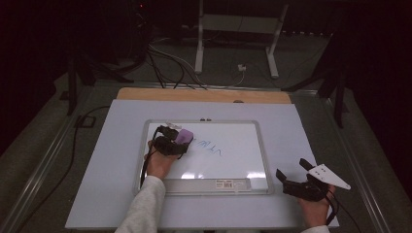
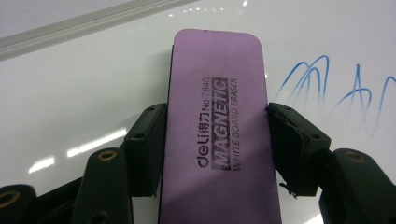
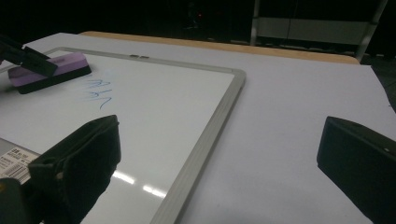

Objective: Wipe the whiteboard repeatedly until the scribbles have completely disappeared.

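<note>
A purple magnetic whiteboard eraser (image 2: pixel 217 135) is clamped between the jaws of my left gripper (image 1: pixel 176 137), which is shut on it at the upper left of the whiteboard (image 1: pixel 233 160). The eraser (image 1: pixel 184 136) rests on or just above the board, beside blue scribbled writing (image 1: pixel 210 146). The writing (image 2: pixel 336 88) lies just right of the eraser. My right gripper (image 1: pixel 292 171) stands open over the table to the right of the board's lower right corner, nothing between its jaws. From the right gripper view the eraser (image 3: pixel 49 70) and the writing (image 3: pixel 97 92) lie far left.
The whiteboard's grey frame (image 3: pixel 205 140) lies on a pale table sheet (image 1: pixel 291 126). A wooden strip (image 1: pixel 204 94) runs along the table's far edge. Beyond it stand a white stand (image 1: pixel 238 29) and cables (image 1: pixel 165 63) on the dark floor.
</note>
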Tool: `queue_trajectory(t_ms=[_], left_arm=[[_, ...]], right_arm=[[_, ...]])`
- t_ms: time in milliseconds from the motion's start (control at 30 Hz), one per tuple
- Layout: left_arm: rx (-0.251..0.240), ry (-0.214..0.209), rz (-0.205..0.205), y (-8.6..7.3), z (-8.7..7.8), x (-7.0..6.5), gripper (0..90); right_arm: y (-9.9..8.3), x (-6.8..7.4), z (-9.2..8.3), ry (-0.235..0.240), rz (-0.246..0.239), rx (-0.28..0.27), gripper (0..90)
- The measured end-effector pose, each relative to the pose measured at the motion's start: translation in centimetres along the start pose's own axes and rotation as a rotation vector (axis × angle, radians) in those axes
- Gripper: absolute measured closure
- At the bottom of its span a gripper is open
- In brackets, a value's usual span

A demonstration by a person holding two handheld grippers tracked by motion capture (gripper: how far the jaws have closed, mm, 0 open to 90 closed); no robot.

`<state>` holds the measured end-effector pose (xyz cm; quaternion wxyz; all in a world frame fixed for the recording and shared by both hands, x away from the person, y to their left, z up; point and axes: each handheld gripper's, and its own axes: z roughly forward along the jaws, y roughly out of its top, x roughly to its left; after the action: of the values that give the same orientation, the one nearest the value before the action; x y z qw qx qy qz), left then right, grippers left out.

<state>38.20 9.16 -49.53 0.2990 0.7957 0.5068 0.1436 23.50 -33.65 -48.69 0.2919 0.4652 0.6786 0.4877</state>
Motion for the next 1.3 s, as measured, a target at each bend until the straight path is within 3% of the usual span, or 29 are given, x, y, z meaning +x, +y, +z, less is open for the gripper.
queue_trajectory(t_ms=[267,367,500,567,633,767,900,967,1033,1133,1200,1300], left_arm=[[0.013,-0.059,0.072,0.3,0.3,-1.6,42.1],[0.008,-0.039,0.056,0.5,0.4,-1.1,42.1],[0.012,0.025,0.016,0.9,0.5,0.2,42.1],[0.013,0.021,-0.006,1.0,0.6,0.8,42.1],[0.014,0.020,-0.001,1.1,0.6,0.8,42.1],[0.021,0.007,0.036,1.2,0.7,0.0,42.1],[0.027,-0.055,0.091,1.2,0.8,-1.1,42.1],[0.029,-0.059,0.124,1.3,0.8,-1.3,42.1],[0.033,-0.026,0.117,1.7,0.9,-0.8,42.1],[0.033,0.010,0.073,1.9,1.1,0.3,42.1],[0.032,0.002,0.047,1.9,1.1,0.8,42.1],[0.033,-0.024,0.071,1.8,1.1,0.3,42.1]], right_arm=[[0.0,0.0,-0.1,0.001,0.000,-0.004,0.2],[0.0,-0.1,-0.1,-0.001,0.003,-0.004,0.2],[0.0,-0.2,-0.1,-0.002,0.002,-0.006,0.2],[0.0,-0.2,-0.1,-0.002,0.005,-0.004,0.2],[0.0,-0.1,-0.1,-0.001,0.005,-0.003,0.2],[0.0,-0.1,0.0,0.001,0.001,0.000,0.2],[0.0,0.0,0.0,0.002,-0.001,0.000,0.2],[0.0,0.0,0.0,0.001,0.001,0.001,0.2],[0.0,-0.1,-0.1,0.001,0.001,-0.002,0.2],[0.0,-0.2,-0.2,-0.001,0.002,-0.006,0.2],[0.0,-0.2,-0.1,-0.002,0.004,-0.004,0.2],[0.0,-0.2,0.0,0.001,0.001,0.000,0.2]])
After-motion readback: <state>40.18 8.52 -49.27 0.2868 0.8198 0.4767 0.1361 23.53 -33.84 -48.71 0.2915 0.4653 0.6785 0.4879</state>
